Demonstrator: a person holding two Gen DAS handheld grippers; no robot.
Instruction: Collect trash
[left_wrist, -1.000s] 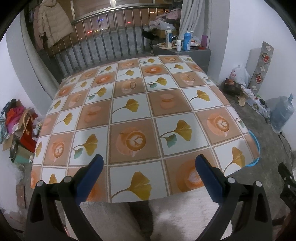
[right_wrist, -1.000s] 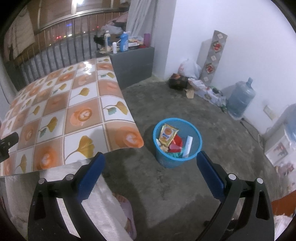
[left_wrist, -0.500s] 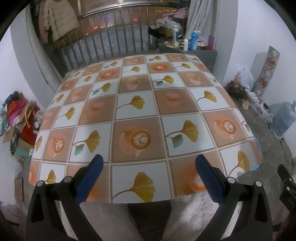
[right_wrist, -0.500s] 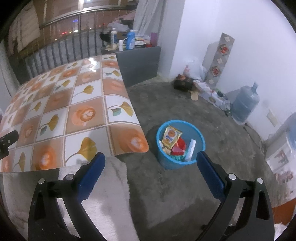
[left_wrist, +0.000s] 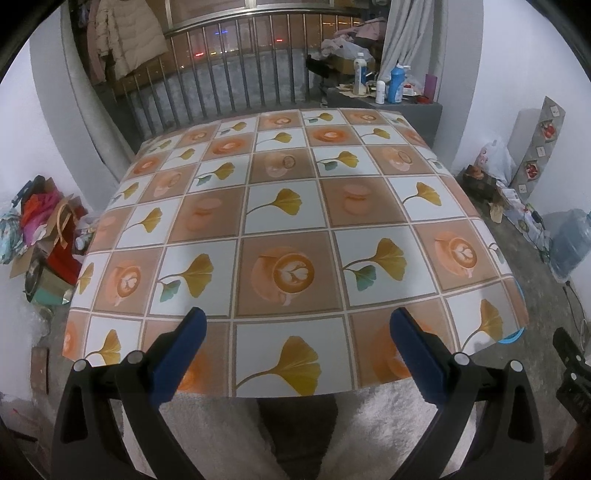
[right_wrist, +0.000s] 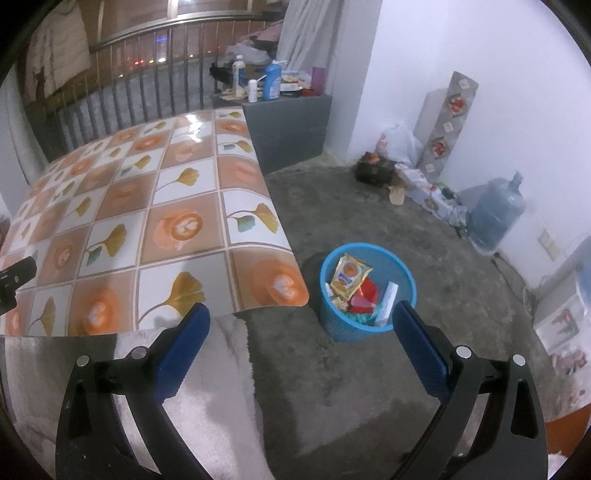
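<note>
A round blue bin (right_wrist: 334, 325) is stood upright on the grey floor, just beside the table corner. It is filled with trash: a yellow snack bag (right_wrist: 349, 276), something red (right_wrist: 365, 297) and a white box (right_wrist: 387, 304) leaned against its wall.

Left black two-finger gripper with blue pads (left_wrist: 297, 349): jaws spread wide, nothing between them, held level and pointing forward. Right black two-finger gripper with blue pads (right_wrist: 301, 341): jaws equally wide apart, empty, angled slightly downward. A dark edge at the right of the left view is probably the right gripper's body. Hands themselves out of sight.
</note>
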